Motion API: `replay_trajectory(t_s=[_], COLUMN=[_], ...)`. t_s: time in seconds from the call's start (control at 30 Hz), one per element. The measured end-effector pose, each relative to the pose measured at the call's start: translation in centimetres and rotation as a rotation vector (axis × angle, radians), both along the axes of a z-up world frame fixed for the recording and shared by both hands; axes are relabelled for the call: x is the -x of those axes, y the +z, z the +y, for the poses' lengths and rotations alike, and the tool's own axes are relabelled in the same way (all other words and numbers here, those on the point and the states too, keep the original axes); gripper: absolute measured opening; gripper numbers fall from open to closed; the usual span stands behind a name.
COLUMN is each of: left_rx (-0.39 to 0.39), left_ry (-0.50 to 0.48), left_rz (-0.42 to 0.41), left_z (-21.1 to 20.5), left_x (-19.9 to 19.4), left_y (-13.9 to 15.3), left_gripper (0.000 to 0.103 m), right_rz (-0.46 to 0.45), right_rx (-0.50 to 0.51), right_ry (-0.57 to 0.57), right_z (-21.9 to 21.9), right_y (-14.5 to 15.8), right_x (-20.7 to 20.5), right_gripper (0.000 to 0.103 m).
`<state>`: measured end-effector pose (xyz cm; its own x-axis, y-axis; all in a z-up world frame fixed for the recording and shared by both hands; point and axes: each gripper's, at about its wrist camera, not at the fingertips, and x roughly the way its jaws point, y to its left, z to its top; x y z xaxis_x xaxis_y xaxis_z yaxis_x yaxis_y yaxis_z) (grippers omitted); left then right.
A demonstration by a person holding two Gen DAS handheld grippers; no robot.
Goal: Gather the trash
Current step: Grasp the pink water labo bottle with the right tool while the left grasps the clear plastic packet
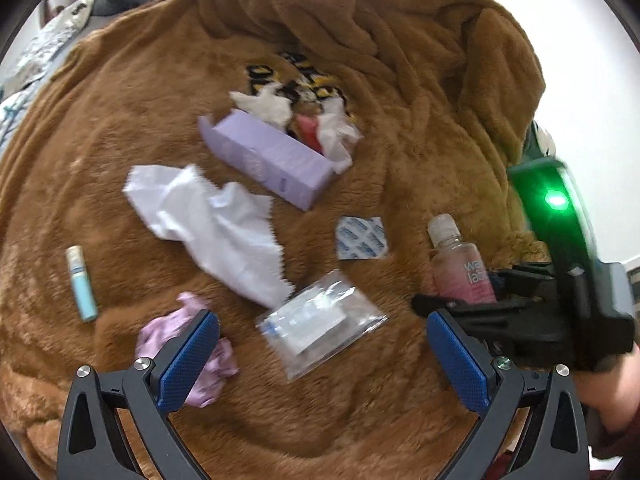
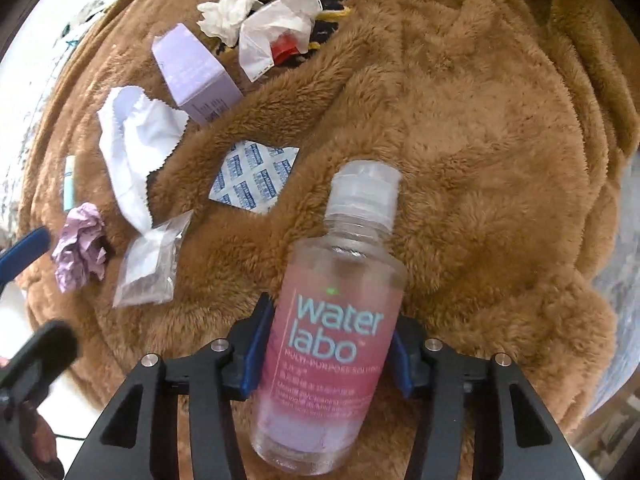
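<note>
1. The right gripper point(image 2: 326, 354) has its blue pads clamped on both sides of the pink bottle point(image 2: 334, 328); the bottle's clear cap points away, above the brown fleece blanket point(image 2: 480, 160).
2. The left gripper point(image 1: 322, 360) is spread wide and holds nothing; it hangs over a clear plastic bag point(image 1: 320, 320), with a crumpled lilac paper point(image 1: 188, 344) by its left finger.
3. On the blanket lie a purple box point(image 1: 268, 156), torn white paper point(image 1: 212, 216), a blue-printed packet point(image 1: 360, 238), a small blue tube point(image 1: 82, 284) and crumpled tissues point(image 1: 268, 106).
</note>
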<state>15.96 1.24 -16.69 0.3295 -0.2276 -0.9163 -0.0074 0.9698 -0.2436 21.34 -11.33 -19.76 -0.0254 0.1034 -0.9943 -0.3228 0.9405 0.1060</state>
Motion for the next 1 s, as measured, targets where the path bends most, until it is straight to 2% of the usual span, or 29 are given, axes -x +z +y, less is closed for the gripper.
replay_trajectory(t_s=[0.13,0.4,0.43,0.47,0.53,0.63,0.77,0.87,1.0], left_rx=[-0.017,-0.022,-0.018,-0.006,0.018,0.056,0.093,0.136,0.190], left_ry=[-0.027,0.030,0.025,0.015,0.002,0.008,0.022,0.072,0.134], left_rz=[0.060,0.205,0.217,0.227,0.242,0.234,0.198,0.169,0.179], left_z=[-1.5,-1.7,-1.9,-2.1,-2.3,-2.2,-1.7,-0.7,0.8], left_x=[-1.5,-4.5,-4.8,-5.1,-5.6,-6.3,-6.7,-7.2,-7.7], left_y=[-2.6,-6.3,-6.6,-6.8,-6.9,-6.4,-5.1,-4.4,-4.7], left_gripper=[0.102,0.102,0.100,0.092,0.081,0.067,0.065,0.065,0.065], right_rz=[0.015,0.040,0.040,0.040,0.037,0.036,0.039,0.044,0.042], right_rx=[-0.008,-0.055,-0.058,-0.063,-0.067,-0.078,-0.091,-0.099,-0.103], right_ry=[-0.025,-0.090,-0.090,-0.085,-0.075,-0.065,-0.063,-0.067,-0.066], right_z=[-1.2,-5.5,-5.7,-5.8,-5.4,-5.8,-5.8,-6.2,-6.8], right_y=[0.3,0.8,1.0,1.1,1.0,1.2,1.3,1.6,1.8], right_x=[-0.3,-1.0,-1.0,-1.1,-1.2,-1.3,-0.8,-0.3,-0.4], right_gripper=[0.049,0.049,0.049,0.049,0.049,0.049,0.049,0.049,0.049])
